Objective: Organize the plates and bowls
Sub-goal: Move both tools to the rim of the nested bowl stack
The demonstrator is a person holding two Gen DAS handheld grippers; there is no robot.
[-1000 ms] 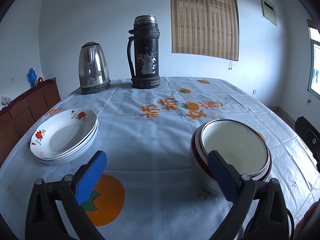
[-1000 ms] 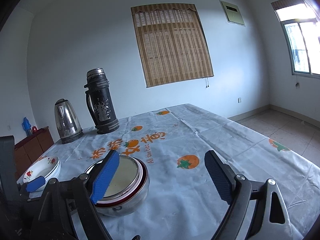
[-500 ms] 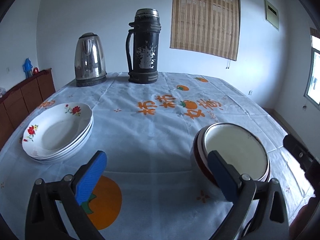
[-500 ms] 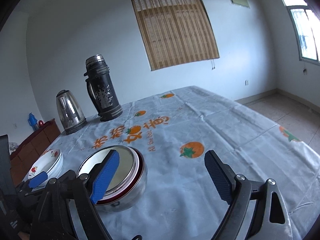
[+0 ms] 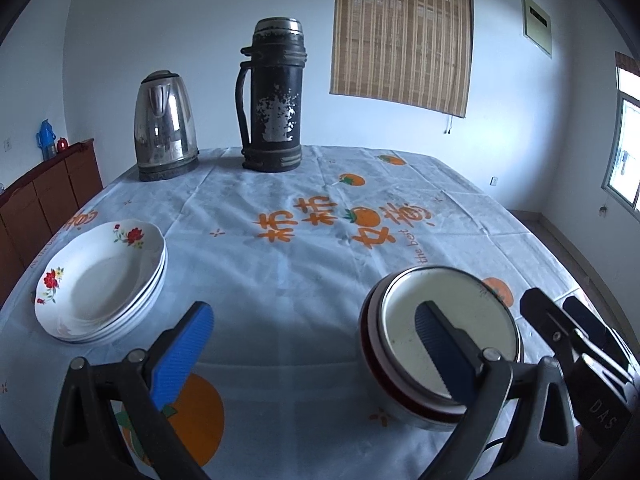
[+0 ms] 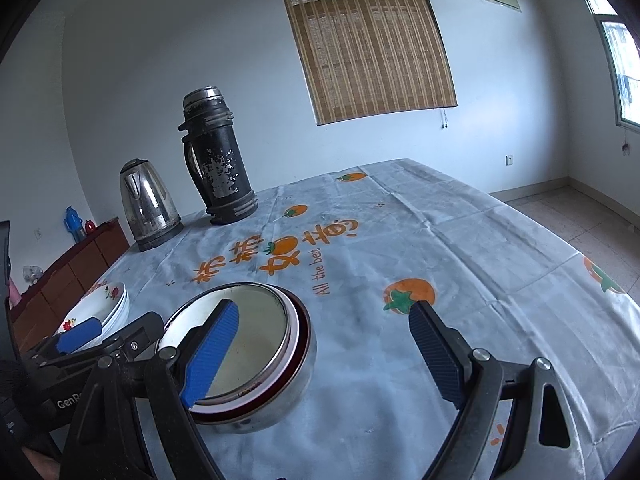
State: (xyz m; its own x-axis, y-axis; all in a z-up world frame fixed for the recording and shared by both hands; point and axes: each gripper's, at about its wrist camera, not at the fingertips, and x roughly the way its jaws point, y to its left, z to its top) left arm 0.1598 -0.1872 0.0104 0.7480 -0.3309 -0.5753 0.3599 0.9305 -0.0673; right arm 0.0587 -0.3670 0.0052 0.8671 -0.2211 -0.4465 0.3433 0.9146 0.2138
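left gripper [image 5: 312, 352] hangs over the table's near edge, jaws spread wide, nothing between them. right gripper [image 6: 320, 348] gapes just as wide, empty too, its left pad over the stack of steel bowls with red bands [image 6: 256, 360] near that edge. stack of white floral plates [image 5: 104, 280] sits by the left edge. far edge: steel kettle [image 5: 164, 124], tall black flask [image 5: 274, 96] on the orange-print tablecloth [image 5: 288, 264].
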